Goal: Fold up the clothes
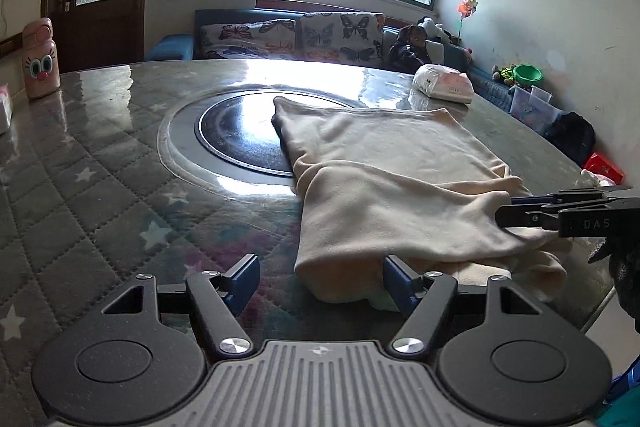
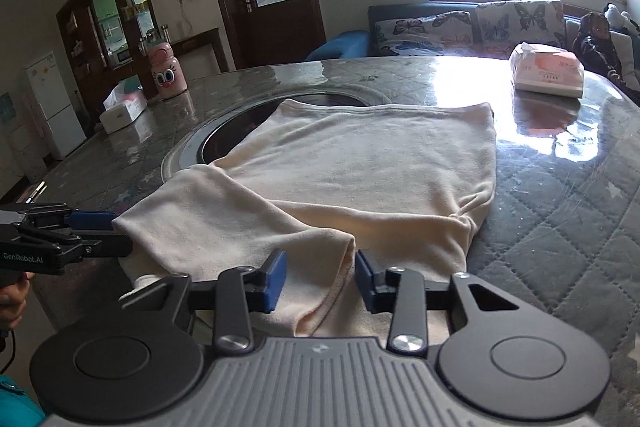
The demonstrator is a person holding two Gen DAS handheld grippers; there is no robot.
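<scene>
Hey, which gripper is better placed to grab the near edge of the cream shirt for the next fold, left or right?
Right, probably. The right gripper straddles a fold of the cream shirt at its near edge, pads not yet pressing. The left gripper is open at the shirt's corner, mostly over the bare table.

Cream shirt (image 2: 360,167), part-folded, flat on table, sleeve across front.

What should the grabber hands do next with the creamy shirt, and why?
Probably close the right gripper on the folded sleeve edge of the cream shirt between its jaws; the pads don't seem to pinch it yet. The left gripper stands open at the other corner.
</scene>
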